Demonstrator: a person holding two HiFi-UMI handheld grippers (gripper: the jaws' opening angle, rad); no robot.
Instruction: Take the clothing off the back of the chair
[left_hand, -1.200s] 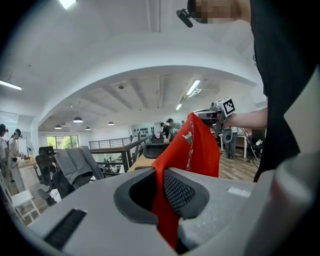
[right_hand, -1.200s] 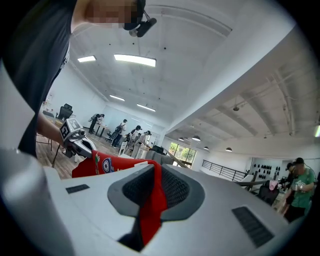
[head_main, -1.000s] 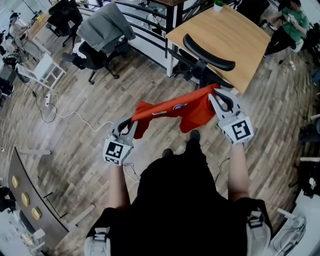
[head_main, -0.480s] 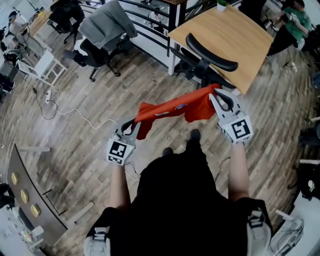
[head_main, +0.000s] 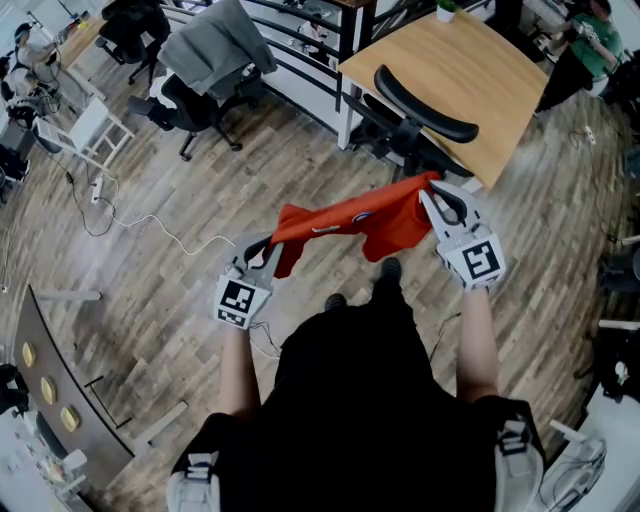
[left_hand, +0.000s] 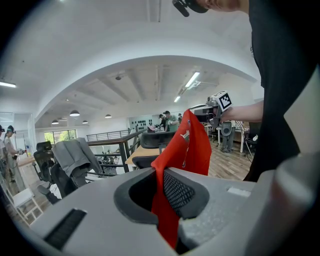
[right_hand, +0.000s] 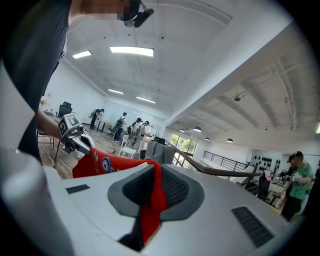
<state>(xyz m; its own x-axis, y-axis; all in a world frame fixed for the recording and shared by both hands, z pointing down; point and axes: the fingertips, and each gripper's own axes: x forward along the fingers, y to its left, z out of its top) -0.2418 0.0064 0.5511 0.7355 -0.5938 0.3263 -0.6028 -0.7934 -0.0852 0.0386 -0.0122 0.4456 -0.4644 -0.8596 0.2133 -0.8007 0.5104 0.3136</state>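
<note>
Across the wooden floor (head_main: 180, 200) and the table (head_main: 480, 60), nothing has shifted in the last second. The black chair (head_main: 425, 105) at the table's near edge stands with its curved back bare. A second chair (head_main: 195, 100), well beyond the black chair, carries grey clothing (head_main: 215, 45) that is untouched.

The red garment (head_main: 350, 222) hangs in the air on the person's side of the black chair, clear of it. It is stretched into a band between the two grippers, just as it was a moment ago; only its loose fold sags a touch differently.

The right gripper (head_main: 437, 198), the one nearer the chair, is narrowly closed and pinches one end of the cloth, which the right gripper view shows wedged between its jaws. The left gripper (head_main: 262, 250), farther from the chair, is likewise almost closed, clamping the other end.

With both holds steady and the garment free of the chair, the removal itself looks done. What likely remains is carrying the garment away or setting it down.
</note>
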